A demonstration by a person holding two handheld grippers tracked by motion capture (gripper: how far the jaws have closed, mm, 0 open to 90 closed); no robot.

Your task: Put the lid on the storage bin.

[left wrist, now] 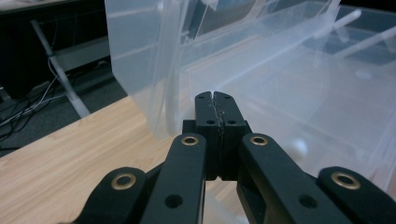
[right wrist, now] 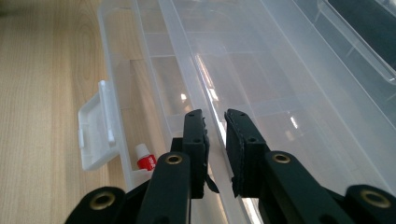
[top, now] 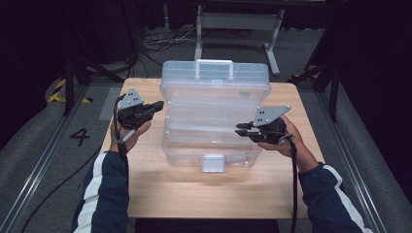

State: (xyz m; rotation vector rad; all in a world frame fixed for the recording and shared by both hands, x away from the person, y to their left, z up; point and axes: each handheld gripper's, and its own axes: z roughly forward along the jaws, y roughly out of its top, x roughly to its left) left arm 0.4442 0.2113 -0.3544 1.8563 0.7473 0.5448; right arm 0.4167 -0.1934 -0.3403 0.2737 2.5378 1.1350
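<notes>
So box (top: 214, 114) lid's up, mid-counter (top: 145, 184); your right claw (right wrist: 215, 140) pinches inner tray rim (right wrist: 205, 93), left claw (left wrist: 215, 105) pressed together, empty. Tray lift left, I'd guess.

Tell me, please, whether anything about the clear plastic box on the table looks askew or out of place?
Nothing looks damaged or spilled. The clear plastic box stands open on the table, its front latch hanging loose. A small red-labelled item lies alone in the bottom near that latch.
</notes>
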